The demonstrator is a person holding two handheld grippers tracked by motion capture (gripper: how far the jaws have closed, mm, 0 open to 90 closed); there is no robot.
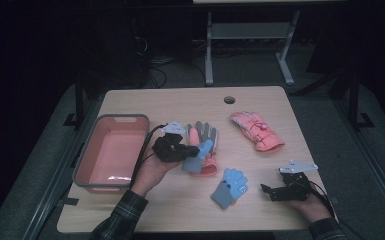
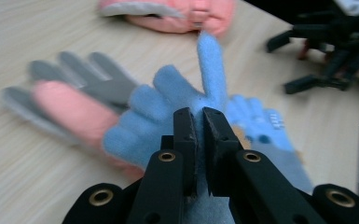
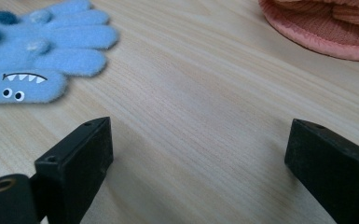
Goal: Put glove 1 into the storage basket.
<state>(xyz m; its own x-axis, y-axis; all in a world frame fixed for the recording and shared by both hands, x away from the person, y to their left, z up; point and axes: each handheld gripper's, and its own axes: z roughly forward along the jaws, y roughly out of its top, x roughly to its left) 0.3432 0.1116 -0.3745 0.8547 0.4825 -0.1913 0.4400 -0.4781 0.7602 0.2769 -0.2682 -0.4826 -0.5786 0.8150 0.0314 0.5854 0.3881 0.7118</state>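
My left gripper (image 1: 191,150) is shut on a light blue knit glove (image 1: 198,159), held a little above the table. In the left gripper view the jaws (image 2: 198,128) pinch that blue glove (image 2: 168,100) by its palm, fingers pointing away. Under it lies a grey and pink glove (image 1: 206,134) (image 2: 70,95). A second blue glove (image 1: 229,187) (image 2: 266,130) with a monster face (image 3: 42,51) lies flat near the front. My right gripper (image 1: 269,192) (image 3: 196,135) rests open on the table to its right, nothing between its jaws.
A pink ski glove (image 1: 256,131) (image 3: 326,28) lies at the back right. A grey-rimmed pink bin (image 1: 94,131) stands at the table's left. A round cable hole (image 1: 229,99) sits near the far edge. Bare wood shows between the gloves.
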